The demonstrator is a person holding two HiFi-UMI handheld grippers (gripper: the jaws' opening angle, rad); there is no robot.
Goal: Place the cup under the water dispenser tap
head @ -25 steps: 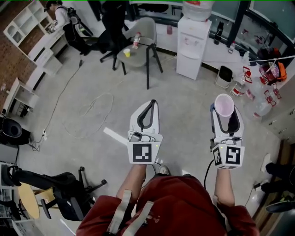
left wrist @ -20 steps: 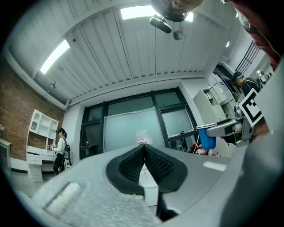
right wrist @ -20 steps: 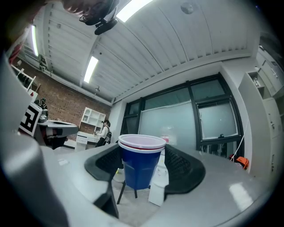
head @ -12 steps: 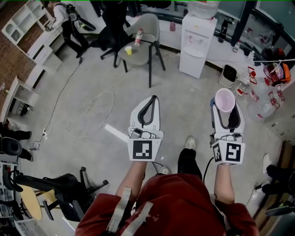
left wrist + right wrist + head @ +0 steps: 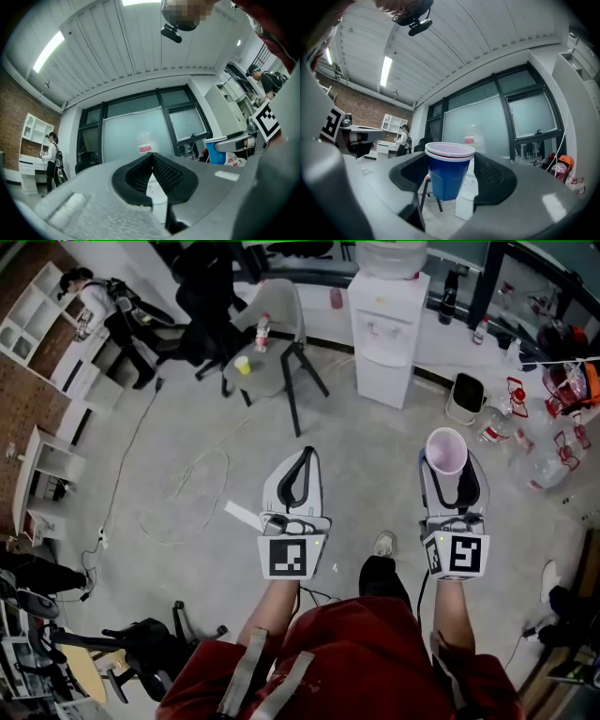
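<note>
A blue cup (image 5: pixel 446 452) with a white inside stands upright between the jaws of my right gripper (image 5: pixel 448 463), which is shut on its sides. In the right gripper view the cup (image 5: pixel 447 171) fills the gap between the black pads. The white water dispenser (image 5: pixel 384 329) with its bottle on top stands ahead at the far wall, some way beyond both grippers; it also shows behind the cup (image 5: pixel 468 197). My left gripper (image 5: pixel 307 454) is shut with nothing in it, its tips touching (image 5: pixel 151 157), and it is held level beside the right one.
A grey chair (image 5: pixel 272 329) with a yellow cup and a bottle on its seat stands left of the dispenser. A loose cable (image 5: pixel 187 486) lies on the floor. Water bottles (image 5: pixel 536 460) and a small bin (image 5: pixel 461 395) are at the right. A person (image 5: pixel 94 306) stands far left.
Both grippers have travelled forward across the floor toward the dispenser, which now sits closer and more central. The cup stays in the right gripper.
</note>
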